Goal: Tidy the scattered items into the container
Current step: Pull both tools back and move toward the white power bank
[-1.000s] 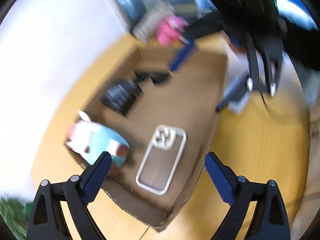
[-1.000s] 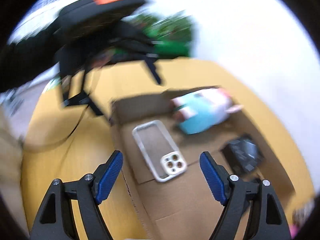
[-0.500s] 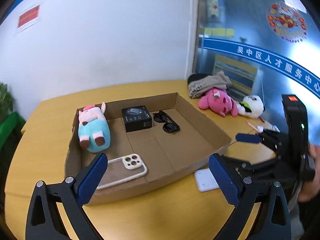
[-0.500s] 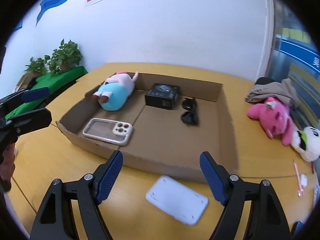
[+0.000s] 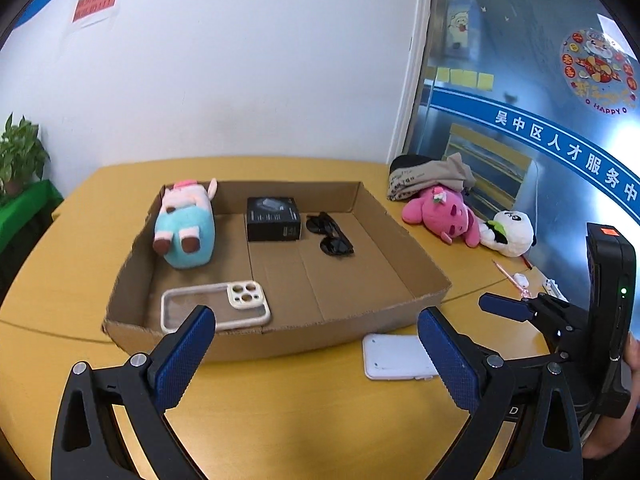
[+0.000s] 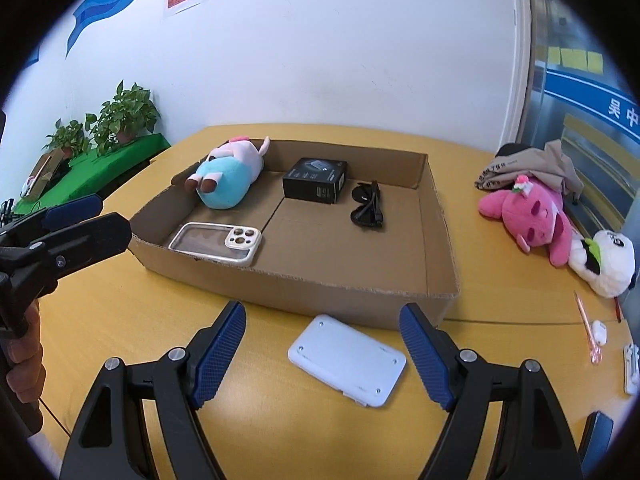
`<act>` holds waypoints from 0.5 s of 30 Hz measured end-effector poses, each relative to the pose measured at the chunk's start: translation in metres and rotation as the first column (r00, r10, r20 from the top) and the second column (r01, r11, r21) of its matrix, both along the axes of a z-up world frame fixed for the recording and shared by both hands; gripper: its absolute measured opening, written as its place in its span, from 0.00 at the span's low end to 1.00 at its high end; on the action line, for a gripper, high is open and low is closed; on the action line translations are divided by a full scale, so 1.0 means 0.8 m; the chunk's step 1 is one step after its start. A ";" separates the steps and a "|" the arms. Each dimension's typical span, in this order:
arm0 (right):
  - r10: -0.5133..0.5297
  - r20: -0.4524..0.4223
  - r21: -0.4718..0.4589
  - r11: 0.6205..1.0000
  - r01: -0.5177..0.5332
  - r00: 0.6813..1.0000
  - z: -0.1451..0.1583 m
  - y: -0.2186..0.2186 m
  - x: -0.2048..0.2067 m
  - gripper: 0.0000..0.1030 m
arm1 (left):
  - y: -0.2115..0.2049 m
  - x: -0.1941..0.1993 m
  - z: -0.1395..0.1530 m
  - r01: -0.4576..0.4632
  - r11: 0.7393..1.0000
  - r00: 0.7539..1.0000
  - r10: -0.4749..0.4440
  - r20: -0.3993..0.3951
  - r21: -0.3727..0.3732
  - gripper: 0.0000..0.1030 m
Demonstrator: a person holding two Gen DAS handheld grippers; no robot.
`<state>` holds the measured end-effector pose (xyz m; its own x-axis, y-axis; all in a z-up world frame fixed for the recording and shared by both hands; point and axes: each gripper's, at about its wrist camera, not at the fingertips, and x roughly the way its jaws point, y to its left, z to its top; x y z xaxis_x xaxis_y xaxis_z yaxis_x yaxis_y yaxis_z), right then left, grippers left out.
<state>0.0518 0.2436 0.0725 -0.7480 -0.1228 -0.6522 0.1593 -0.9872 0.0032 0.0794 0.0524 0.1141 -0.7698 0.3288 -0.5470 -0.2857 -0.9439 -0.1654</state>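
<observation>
The left gripper (image 5: 316,354) tilts down over the yellow table (image 5: 280,420), blue pads apart and empty; the right gripper (image 6: 322,354) does likewise, jaws wide above the white flat case (image 6: 347,360). A second ago both views were rolled and blurred over the box; now they sit level, nearer the table's front. The case lies flat, screw-dotted face up, just outside the cardboard tray (image 6: 304,286), which holds a plush (image 6: 228,174), phone case (image 6: 216,243), black box (image 6: 315,180) and sunglasses (image 6: 368,204).

the white device (image 5: 394,356) is part-hidden behind the left gripper's pad (image 5: 448,362); small items (image 6: 630,364) at the table edge stay unreadable.
</observation>
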 end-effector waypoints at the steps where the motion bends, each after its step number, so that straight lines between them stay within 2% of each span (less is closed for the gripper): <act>1: 0.000 0.004 -0.002 1.000 0.000 1.000 -0.002 0.000 0.002 0.77 | 0.001 0.000 -0.002 0.002 1.000 1.000 -0.002 0.003 -0.001 1.00; 15: -0.016 0.033 0.006 1.000 0.016 0.999 -0.015 0.003 0.016 0.77 | 0.011 0.014 -0.006 -0.006 1.000 1.000 0.006 0.007 0.000 1.00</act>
<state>0.0649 0.2464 0.0606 -0.7282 -0.1075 -0.6769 0.1435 -0.9896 0.0028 0.0904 0.0612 0.1095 -0.7681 0.3241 -0.5523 -0.2790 -0.9457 -0.1670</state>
